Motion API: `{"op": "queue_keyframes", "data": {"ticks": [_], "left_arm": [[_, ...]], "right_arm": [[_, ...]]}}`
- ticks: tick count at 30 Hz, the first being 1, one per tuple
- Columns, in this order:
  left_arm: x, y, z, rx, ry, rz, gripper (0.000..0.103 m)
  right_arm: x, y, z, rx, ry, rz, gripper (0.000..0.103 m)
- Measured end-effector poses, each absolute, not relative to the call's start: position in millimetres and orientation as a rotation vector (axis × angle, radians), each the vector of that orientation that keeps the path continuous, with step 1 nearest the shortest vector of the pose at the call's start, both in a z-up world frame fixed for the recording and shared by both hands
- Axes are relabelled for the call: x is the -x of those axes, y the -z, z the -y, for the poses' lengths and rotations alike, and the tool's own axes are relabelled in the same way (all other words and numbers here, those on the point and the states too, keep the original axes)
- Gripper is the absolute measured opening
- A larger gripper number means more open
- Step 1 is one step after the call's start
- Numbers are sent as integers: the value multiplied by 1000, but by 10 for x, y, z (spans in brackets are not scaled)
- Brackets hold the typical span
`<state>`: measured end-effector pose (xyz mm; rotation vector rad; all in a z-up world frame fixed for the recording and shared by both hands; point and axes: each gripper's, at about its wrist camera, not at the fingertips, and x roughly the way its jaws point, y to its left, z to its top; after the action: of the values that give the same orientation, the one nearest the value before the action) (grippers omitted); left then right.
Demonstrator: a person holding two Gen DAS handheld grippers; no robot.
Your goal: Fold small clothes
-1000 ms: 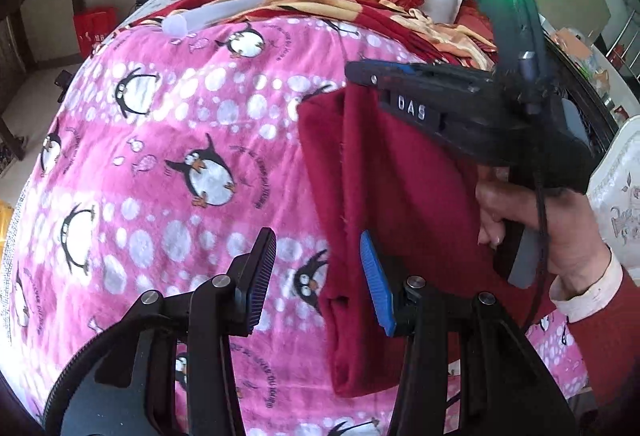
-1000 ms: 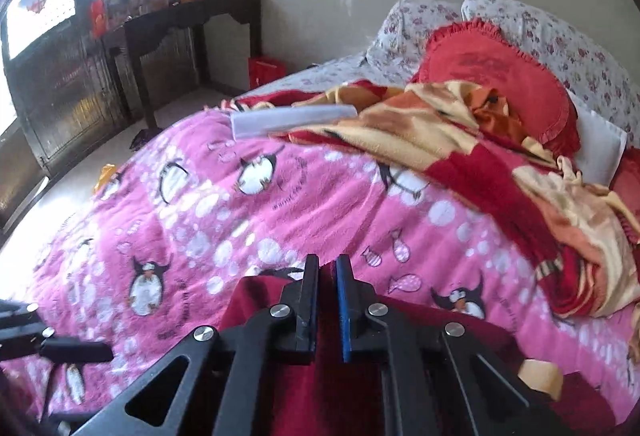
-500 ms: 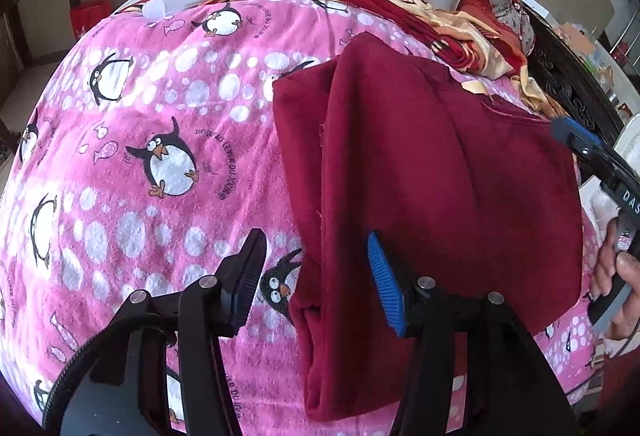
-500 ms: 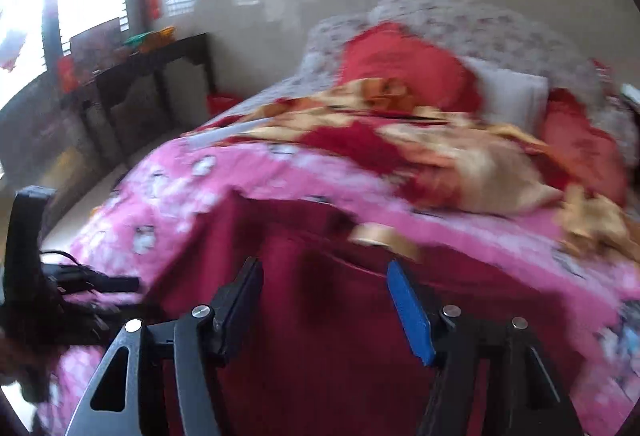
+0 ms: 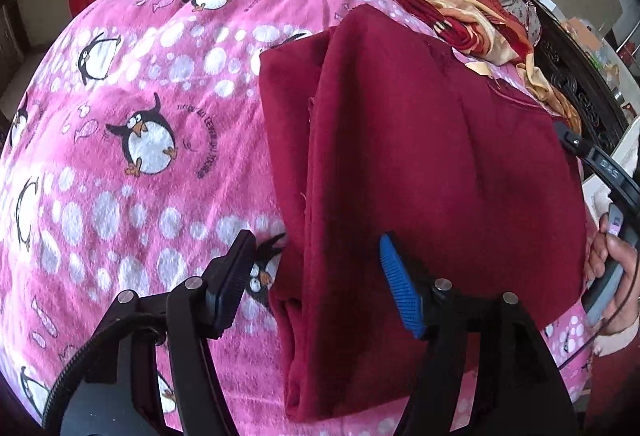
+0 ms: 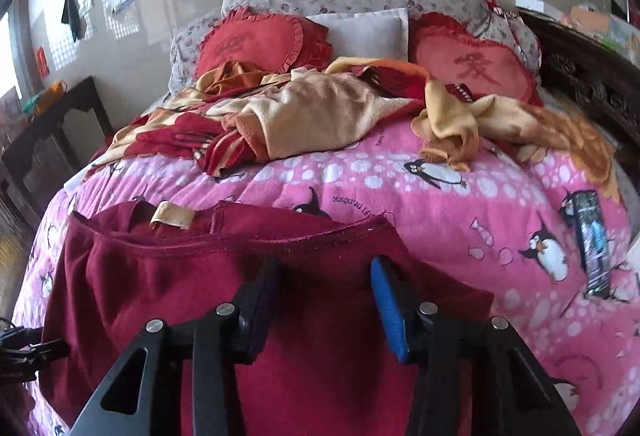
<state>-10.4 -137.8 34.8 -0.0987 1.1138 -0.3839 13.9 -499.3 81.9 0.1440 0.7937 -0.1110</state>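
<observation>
While the dark red garment (image 5: 420,156) is lying folded on the pink penguin blanket (image 5: 140,116) that is covering the bed, both claws are hovering over it with nothing in their grip. In the left wrist view, the left claw (image 5: 316,288) is standing wide apart, its black finger over the blanket just beside the garment's folded side edge and its blue-padded finger over the cloth itself. A doubled layer is showing along that edge, with a narrower strip of the same red fabric sticking out from under the upper layer toward the penguin print.

At the far side of the garment from the left claw, a hand (image 5: 616,276) is gripping the handle of the other tool.

In the right wrist view, the right claw (image 6: 324,296) is also spread wide, both fingers poised above the garment (image 6: 240,296) near its stitched hem, and a small yellowish tag (image 6: 172,215) is lying at the hem's far side. Beyond the garment, a crumpled red and yellow blanket (image 6: 312,116) is heaped toward the head of the bed, with two red heart-shaped cushions (image 6: 264,44) and a white pillow (image 6: 360,28) behind it. Well apart from the garment, a dark flat packet (image 6: 592,244) is resting on the pink blanket.
</observation>
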Motion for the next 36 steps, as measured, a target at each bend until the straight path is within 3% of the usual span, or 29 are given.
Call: {"op": "queue_keyframes", "data": {"ticks": [6, 13, 16, 18, 20, 36], "left_arm": [[211, -433, 1197, 176, 392, -1109, 64], [317, -414, 1092, 223, 431, -1137, 64], [366, -378, 1082, 230, 449, -1138, 71], [389, -339, 1098, 229, 456, -1139, 71], [402, -292, 1132, 220, 456, -1145, 71], [545, -227, 1073, 200, 489, -1098, 71]], "right_arm": [[81, -1010, 4792, -144, 15, -738, 50], [-97, -705, 4686, -117, 19, -869, 51], [-19, -854, 4614, -147, 13, -830, 53], [21, -931, 4484, -171, -19, -811, 70], [-6, -968, 4270, -162, -94, -822, 79], [-717, -775, 2810, -21, -298, -973, 83]]}}
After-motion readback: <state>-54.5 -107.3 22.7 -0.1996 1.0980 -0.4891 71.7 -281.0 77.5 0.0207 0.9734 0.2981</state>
